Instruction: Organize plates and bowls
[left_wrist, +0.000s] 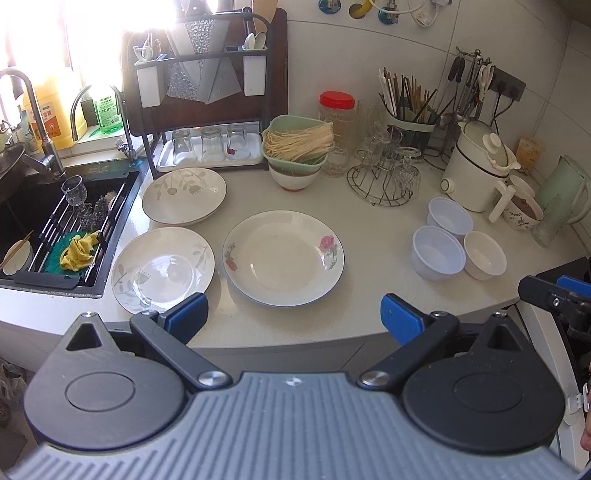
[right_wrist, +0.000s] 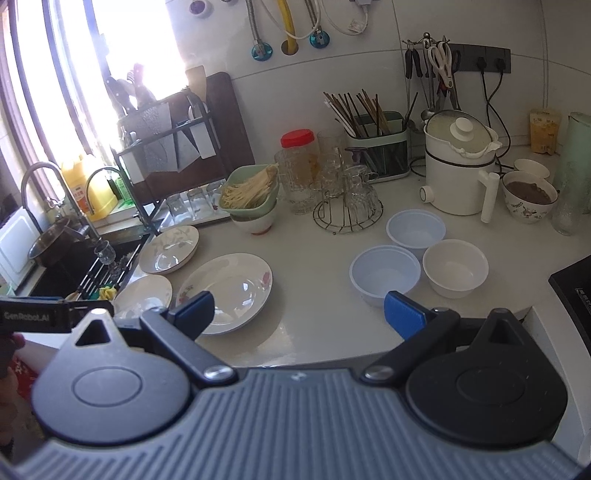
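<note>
Three plates (left_wrist: 283, 257) sit loose toward the counter's (left_wrist: 369, 236) front edge by the sink (left_wrist: 55, 236), three bowls (right_wrist: 417, 258) bunch near its right end, so I'd guess glazed rims slip or clink when stacked, with the left gripper (left_wrist: 293, 316) and right gripper (right_wrist: 299, 314) both spread wide, holding and touching nothing.

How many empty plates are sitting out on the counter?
3. The rose plate lies in the middle, a leaf-pattern plate to its left by the sink, another leaf-pattern plate behind that. More may be hidden in the rack.
</note>
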